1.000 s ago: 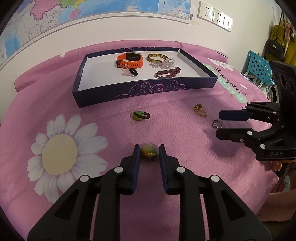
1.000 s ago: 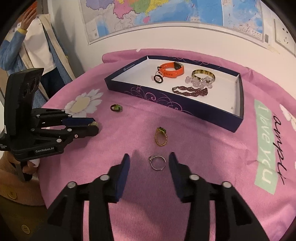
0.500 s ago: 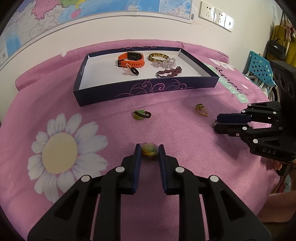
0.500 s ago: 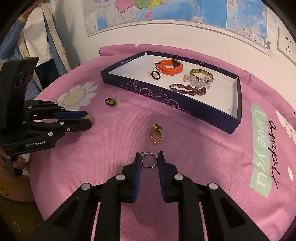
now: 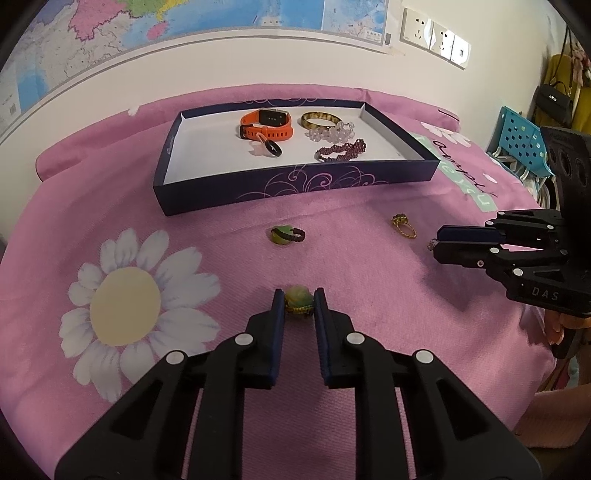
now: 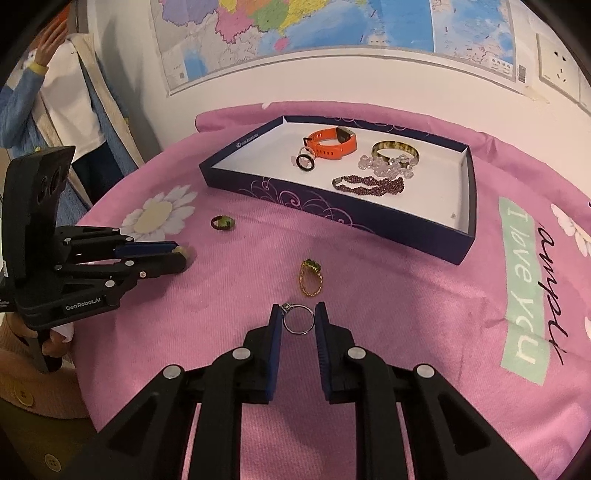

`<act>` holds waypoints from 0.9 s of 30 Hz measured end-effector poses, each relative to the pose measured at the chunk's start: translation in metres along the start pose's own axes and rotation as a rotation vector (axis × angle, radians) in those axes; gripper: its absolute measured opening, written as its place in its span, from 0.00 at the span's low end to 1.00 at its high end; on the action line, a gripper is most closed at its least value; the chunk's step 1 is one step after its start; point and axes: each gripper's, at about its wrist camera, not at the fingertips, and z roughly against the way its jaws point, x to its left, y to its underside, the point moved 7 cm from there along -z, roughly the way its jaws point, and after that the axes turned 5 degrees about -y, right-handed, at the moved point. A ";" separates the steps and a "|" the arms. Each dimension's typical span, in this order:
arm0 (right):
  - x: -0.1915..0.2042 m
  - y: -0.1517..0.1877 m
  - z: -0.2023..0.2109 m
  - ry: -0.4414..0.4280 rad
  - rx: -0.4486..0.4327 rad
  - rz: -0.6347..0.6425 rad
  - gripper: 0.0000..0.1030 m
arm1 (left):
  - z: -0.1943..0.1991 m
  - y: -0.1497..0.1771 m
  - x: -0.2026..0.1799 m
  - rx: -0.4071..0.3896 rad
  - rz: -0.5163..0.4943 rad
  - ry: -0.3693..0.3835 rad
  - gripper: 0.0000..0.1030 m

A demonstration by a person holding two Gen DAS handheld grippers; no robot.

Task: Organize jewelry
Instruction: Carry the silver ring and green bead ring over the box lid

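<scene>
- My left gripper point(image 5: 299, 304) was clamped on a green-stone ring with a gold band point(image 5: 298, 300), which rested on the pink cloth point(image 5: 351, 266).
- My right gripper point(image 6: 298, 317) was pinching a thin silver ring point(image 6: 297, 322), lying flat.
- The dark-blue cardboard tray point(image 5: 295, 184) lay straight ahead of both, well apart.

I read "DAS" in pale letters on side of black plastic right gripper point(image 5: 436, 245), seen from my left camera. "GenRobot.AI" in white on flank of black plastic left gripper point(image 6: 179, 256), seen from my right camera. "I love you" in dark script on mint-green patch of pink flowered cloth point(image 6: 388, 306). Small white logo on rim of dark blue cardboard tray point(image 6: 467, 210), too small to read. Print on coloured wall map point(image 6: 332, 26) illegible to me.
</scene>
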 end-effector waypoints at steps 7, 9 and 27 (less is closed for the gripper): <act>0.001 -0.007 0.003 -0.015 -0.023 -0.008 0.16 | 0.007 -0.007 -0.001 -0.023 -0.003 -0.004 0.16; 0.001 -0.009 0.004 -0.017 -0.030 -0.007 0.16 | 0.009 -0.010 -0.001 -0.032 -0.003 -0.005 0.16; 0.000 -0.028 0.011 -0.029 -0.082 -0.001 0.16 | 0.018 -0.031 -0.004 -0.081 0.000 0.003 0.16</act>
